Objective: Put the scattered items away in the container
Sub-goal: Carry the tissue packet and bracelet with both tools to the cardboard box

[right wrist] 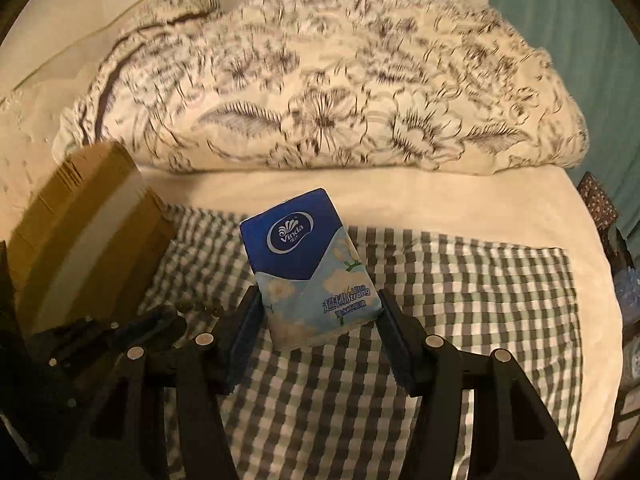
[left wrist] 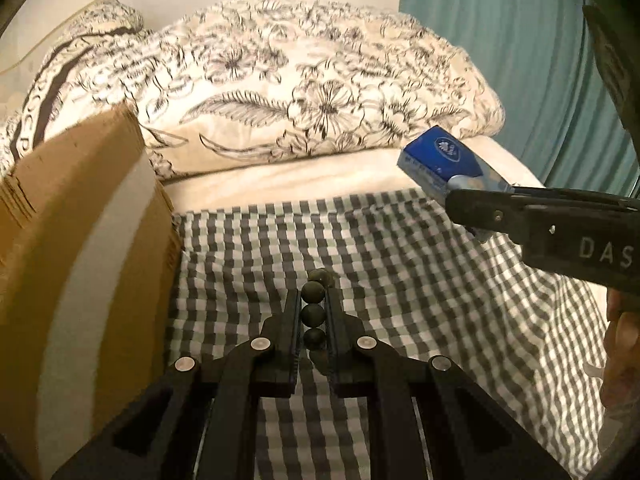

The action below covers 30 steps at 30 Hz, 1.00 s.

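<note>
My left gripper (left wrist: 313,304) is shut on a string of dark round beads (left wrist: 312,314), held above the checked cloth (left wrist: 400,272). The cardboard box (left wrist: 80,240) stands just to its left; it also shows in the right wrist view (right wrist: 80,232). My right gripper (right wrist: 318,312) is shut on a blue Vinda tissue pack (right wrist: 308,256), held above the cloth (right wrist: 440,300). From the left wrist view the right gripper (left wrist: 472,204) and the pack (left wrist: 440,160) are up at the right. The left gripper (right wrist: 188,312) shows low at the left of the right wrist view, beside the box.
A flowered duvet (left wrist: 300,92) is piled at the back of the bed. A teal curtain (left wrist: 500,40) hangs at the right. Patterned items (right wrist: 600,204) lie off the bed's right edge.
</note>
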Tool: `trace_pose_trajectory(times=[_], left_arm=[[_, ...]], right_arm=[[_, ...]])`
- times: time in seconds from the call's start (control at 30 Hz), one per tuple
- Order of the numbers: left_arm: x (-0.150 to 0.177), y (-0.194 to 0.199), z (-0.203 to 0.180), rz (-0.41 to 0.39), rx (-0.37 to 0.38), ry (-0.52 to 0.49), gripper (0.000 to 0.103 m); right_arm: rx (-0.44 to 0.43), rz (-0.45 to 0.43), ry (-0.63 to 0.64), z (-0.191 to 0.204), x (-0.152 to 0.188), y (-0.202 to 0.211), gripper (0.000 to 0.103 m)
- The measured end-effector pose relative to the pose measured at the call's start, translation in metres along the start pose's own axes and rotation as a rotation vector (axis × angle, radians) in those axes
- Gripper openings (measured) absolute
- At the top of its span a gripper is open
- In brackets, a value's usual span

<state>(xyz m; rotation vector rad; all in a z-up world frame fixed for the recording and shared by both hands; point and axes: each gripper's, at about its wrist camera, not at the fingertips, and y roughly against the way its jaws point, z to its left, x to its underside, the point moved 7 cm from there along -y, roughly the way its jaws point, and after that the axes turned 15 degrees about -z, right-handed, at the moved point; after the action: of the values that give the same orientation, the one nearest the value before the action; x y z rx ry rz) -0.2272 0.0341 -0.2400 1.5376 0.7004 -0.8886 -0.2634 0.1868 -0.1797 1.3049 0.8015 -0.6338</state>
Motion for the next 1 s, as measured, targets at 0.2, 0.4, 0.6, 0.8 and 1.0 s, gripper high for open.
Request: trace_pose_trajectory(times=[0.2, 0.4, 0.6, 0.8, 1.0], left_arm=[[-0.011, 0.025, 0.005, -0.029, -0.025, 0.002, 0.011], [-0.025, 0.051, 0.010, -0.069, -0.037, -0.001, 0.011], [-0.043, 0.080, 0.012, -0.116, -0.042, -0.001, 0.011], [-0.062, 0.108, 0.017, -0.162, -0.043, 0.001, 0.011], [-0.080, 0.135, 0.023, -0.206, -0.049, -0.008, 0.011]], right_arm=[[0.014, -0.048, -0.023, 0.003, -0.012, 0.031, 0.056], [0.022, -0.074, -0.013, 0.005, -0.017, 0.059, 0.056], [0.032, -0.115, 0.003, 0.012, -0.022, 0.089, 0.056], [0.044, -0.158, 0.002, 0.023, -0.031, 0.121, 0.056], [0.053, -0.199, 0.007, 0.040, -0.039, 0.145, 0.056]])
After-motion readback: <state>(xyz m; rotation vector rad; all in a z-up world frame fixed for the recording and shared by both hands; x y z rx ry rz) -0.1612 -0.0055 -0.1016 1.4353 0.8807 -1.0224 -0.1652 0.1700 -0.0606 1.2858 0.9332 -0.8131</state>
